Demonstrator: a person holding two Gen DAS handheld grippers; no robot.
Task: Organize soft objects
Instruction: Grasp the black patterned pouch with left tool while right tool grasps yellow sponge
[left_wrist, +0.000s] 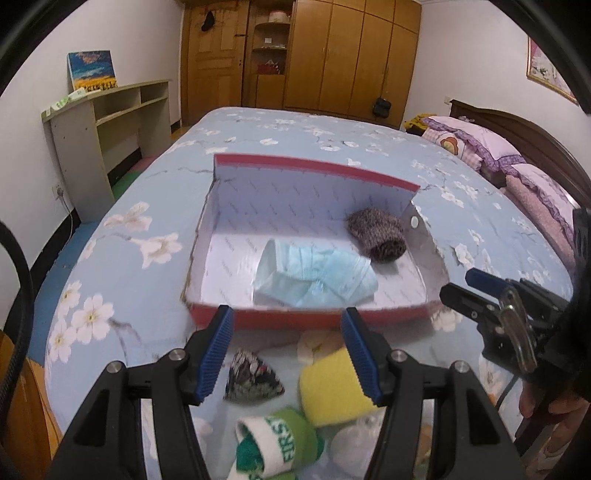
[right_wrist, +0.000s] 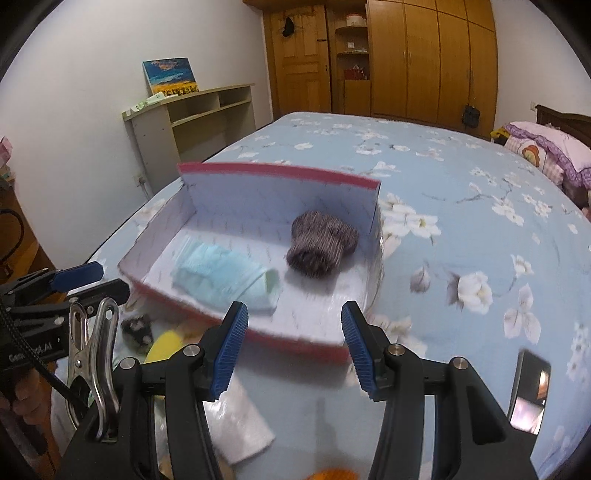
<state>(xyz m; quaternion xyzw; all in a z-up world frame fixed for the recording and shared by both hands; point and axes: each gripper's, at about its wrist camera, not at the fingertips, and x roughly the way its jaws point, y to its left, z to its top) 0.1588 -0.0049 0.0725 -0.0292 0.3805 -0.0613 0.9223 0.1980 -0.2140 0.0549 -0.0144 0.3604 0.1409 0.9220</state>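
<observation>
- honestly, both the left gripper and right gripper hang open, holding nothing.
- reaching low, either could snag the box rim.
- bunched socks invite a double grab.

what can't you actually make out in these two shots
- Green and white sock, left wrist view: lettering cut short by the fold, lower end cut off by the frame edge.
- White item beside it: hidden behind the left gripper finger.
- Orange thing, right wrist view: cut by the bottom edge.
- Light blue bundle in the red box: motion blur.
</observation>
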